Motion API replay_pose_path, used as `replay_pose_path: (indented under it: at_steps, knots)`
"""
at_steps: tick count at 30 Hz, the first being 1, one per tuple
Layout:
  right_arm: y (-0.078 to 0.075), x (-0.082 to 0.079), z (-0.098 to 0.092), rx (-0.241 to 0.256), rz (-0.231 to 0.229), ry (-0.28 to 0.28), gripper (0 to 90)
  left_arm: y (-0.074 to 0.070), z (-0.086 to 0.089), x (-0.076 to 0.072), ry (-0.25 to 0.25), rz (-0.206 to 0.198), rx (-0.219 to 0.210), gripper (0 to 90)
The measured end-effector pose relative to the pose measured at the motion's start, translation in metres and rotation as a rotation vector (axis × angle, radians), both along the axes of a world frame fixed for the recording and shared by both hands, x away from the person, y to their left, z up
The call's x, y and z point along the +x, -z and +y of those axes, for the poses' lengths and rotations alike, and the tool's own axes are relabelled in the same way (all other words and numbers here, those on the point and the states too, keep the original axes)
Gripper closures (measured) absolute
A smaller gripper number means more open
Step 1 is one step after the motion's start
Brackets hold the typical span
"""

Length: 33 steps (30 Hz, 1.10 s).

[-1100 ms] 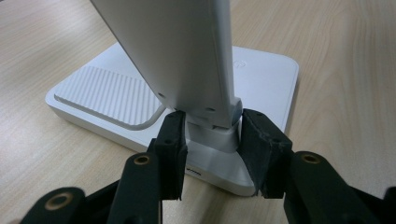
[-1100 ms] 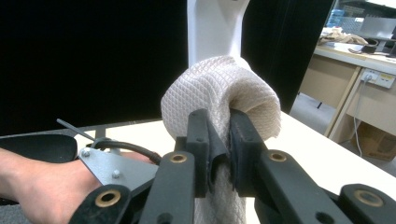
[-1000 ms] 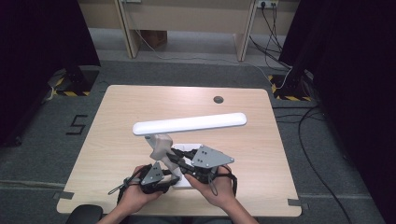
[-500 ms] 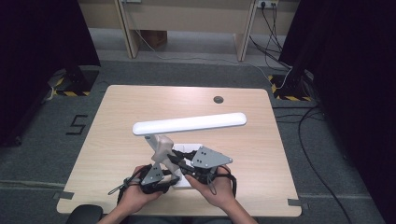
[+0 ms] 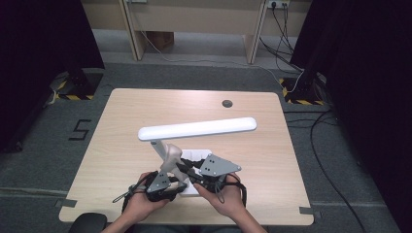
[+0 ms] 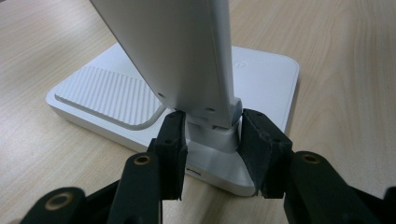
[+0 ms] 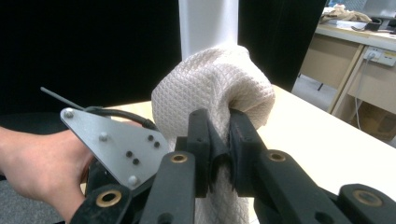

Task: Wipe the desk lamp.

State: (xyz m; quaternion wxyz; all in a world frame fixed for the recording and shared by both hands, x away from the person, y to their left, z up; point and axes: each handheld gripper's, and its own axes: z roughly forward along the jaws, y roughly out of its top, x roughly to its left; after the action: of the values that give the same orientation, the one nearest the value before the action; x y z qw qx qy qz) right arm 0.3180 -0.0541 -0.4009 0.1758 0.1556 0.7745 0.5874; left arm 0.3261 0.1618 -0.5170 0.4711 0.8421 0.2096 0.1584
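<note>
A white desk lamp stands near the table's front edge, its long head (image 5: 197, 128) level above its flat base (image 5: 203, 154). My left gripper (image 6: 212, 120) is shut on the hinge (image 6: 212, 133) where the lamp's arm (image 6: 182, 56) meets the ribbed base (image 6: 107, 93). In the high view the left gripper (image 5: 175, 187) sits at the base's front left. My right gripper (image 7: 219, 121) is shut on a cream waffle cloth (image 7: 210, 84), which is bunched against the lamp's arm (image 7: 208, 23). From above, the right gripper (image 5: 187, 170) points left at the cloth (image 5: 170, 155) on the arm.
The wooden table (image 5: 121, 126) has a dark cable hole (image 5: 227, 103) at the back. Both hands (image 5: 221, 194) reach over its front edge. A desk with cables (image 5: 194, 19) stands on the grey carpet beyond the table.
</note>
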Motion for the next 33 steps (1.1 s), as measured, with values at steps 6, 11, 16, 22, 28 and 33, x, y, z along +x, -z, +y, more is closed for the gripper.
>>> replay_pose_path:
  at_steps: [6,11,16,22,28,33]
  knots:
    - [0.006,0.000,-0.001,-0.009,0.016,0.009,81.4,0.000,0.000,0.000,0.002,0.001,0.001,60.3]
    - [0.009,-0.001,-0.002,-0.015,0.021,0.015,81.4,0.000,0.000,0.000,0.001,0.002,0.000,60.3]
    - [0.012,-0.001,-0.002,-0.026,0.026,0.019,81.4,0.000,0.000,0.000,-0.002,0.003,-0.006,60.3]
    - [0.017,-0.001,-0.002,-0.035,0.036,0.022,81.4,0.000,0.000,-0.001,-0.002,-0.001,0.003,60.3]
    - [0.022,-0.001,-0.003,-0.047,0.040,0.027,81.4,0.000,0.000,-0.001,-0.004,-0.001,0.003,60.3]
    - [0.026,0.000,-0.004,-0.055,0.043,0.032,81.4,0.000,0.000,-0.001,-0.003,0.000,0.004,60.3]
